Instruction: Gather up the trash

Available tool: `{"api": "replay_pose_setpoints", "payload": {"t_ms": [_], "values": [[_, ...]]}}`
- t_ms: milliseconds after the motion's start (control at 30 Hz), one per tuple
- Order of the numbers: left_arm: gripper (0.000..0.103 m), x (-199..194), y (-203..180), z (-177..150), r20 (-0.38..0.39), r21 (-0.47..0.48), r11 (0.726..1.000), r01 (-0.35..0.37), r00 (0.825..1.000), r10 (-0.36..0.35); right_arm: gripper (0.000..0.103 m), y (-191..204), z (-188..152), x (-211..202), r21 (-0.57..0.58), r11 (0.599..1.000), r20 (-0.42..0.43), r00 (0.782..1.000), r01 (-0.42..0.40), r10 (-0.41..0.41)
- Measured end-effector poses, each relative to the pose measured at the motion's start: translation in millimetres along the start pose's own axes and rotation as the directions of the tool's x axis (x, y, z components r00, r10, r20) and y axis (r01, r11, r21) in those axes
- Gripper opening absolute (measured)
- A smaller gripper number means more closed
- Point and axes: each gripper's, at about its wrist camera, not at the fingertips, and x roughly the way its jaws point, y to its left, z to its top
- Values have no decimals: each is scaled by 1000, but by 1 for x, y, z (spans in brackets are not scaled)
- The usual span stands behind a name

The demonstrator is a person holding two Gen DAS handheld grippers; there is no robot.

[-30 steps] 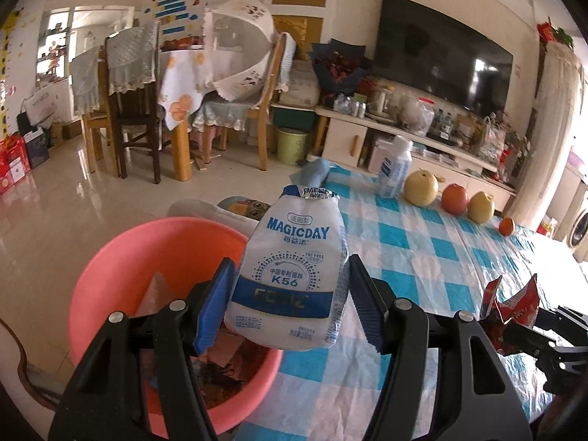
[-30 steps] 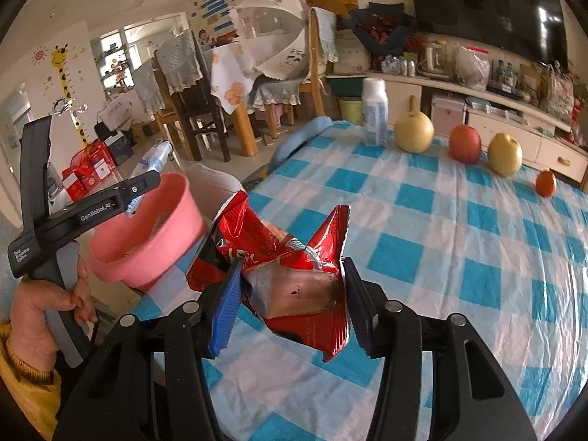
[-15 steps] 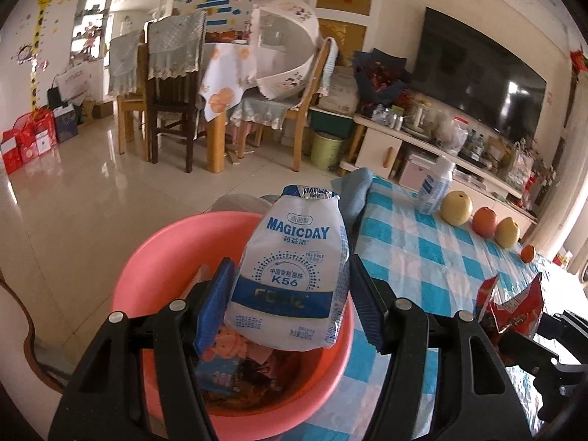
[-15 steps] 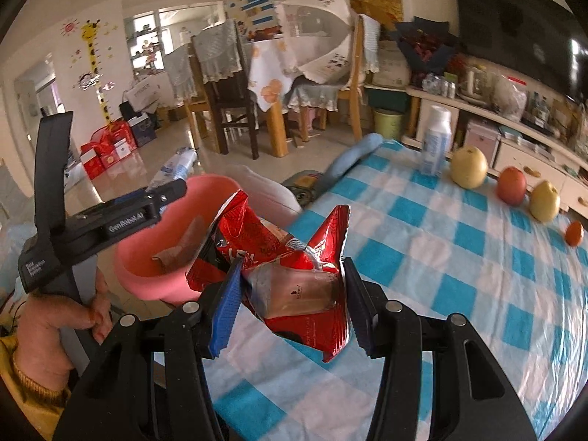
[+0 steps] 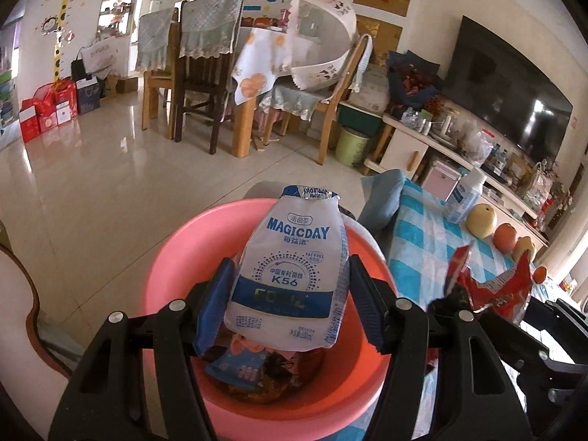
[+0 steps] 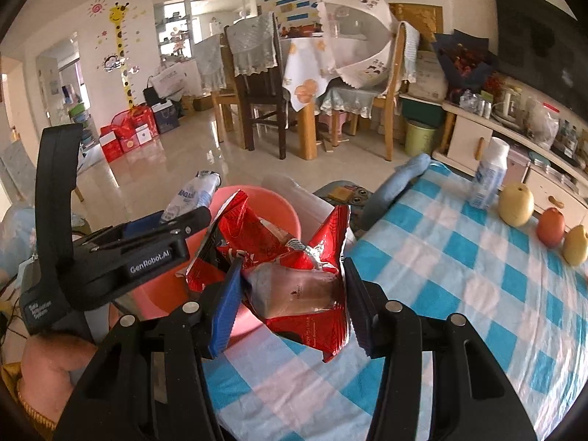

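Observation:
My left gripper (image 5: 290, 305) is shut on a white and blue MAGICDAY pouch (image 5: 294, 275) and holds it right above the pink basin (image 5: 165, 279), which has several wrappers in its bottom. My right gripper (image 6: 290, 301) is shut on a crumpled red snack wrapper (image 6: 294, 257), above the table's left edge, just right of the pink basin (image 6: 272, 202). The left gripper with its pouch (image 6: 191, 194) shows at left in the right wrist view. The red wrapper (image 5: 492, 286) shows at right in the left wrist view.
The table has a blue and white checked cloth (image 6: 459, 275). On its far side stand a white bottle (image 6: 488, 172), a yellow pear (image 6: 516, 202), a red apple (image 6: 550, 222) and another pear (image 6: 575, 244). A blue cloth (image 6: 400, 180) lies at the table's corner. Chairs and a dining table (image 6: 305, 73) stand beyond.
My left gripper has carried the pouch left, from the table's edge to over the basin. My right gripper has followed left with the red wrapper toward the basin.

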Motion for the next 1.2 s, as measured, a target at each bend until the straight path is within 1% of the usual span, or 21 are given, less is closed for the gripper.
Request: {"api": "replay_pose_setpoints", "payload": {"t_ms": [200,467,533,567,600,633,667,700,733,800,833,900,1067,1200], "values": [[63,3,12,0,-12,-29,1000,-11,1000,11,53,11,4,19,-34,999,-16,1000,-2,2],[63,10,21,-1,-31,-77,997,-9,1000,7,54,22,10,42,-73,997,-28,1000,-11,9],[63,11,22,0,-35,-90,996,-8,999,5,56,27,9,48,-91,996,-31,1000,-8,5],[63,13,24,1,-39,-96,995,-16,999,12,58,30,9,54,-110,994,-45,999,-19,15],[64,15,25,0,-47,-104,994,-27,999,23,62,33,9,56,-119,992,-50,999,-28,23],[66,17,27,0,-55,-113,993,-37,998,31,73,35,7,59,-131,991,-49,998,-32,26],[71,19,29,0,-64,-129,991,-44,997,35,80,36,6,59,-138,990,-44,999,-22,16],[77,20,32,0,-70,-144,988,-48,997,39,83,36,5,59,-139,990,-38,999,-12,7],[78,20,34,0,-72,-151,987,-54,996,44,85,34,4,57,-132,991,-30,1000,1,-5],[83,19,35,0,-65,-157,985,-74,996,64,87,27,3,53,-106,994,-21,1000,10,-12],[83,18,35,1,-58,-157,985,-78,996,70,89,24,3,51,-94,996,-17,1000,14,-16],[89,16,33,2,-42,-153,985,-83,996,78,89,17,2,44,-67,997,-2,999,34,-34],[94,15,19,4,-33,-85,990,-109,994,106,91,-5,-4,32,-1,997,4,997,71,-71],[96,15,7,5,-26,-44,992,-115,993,114,91,-13,-10,26,18,996,2,996,84,-84]]}}
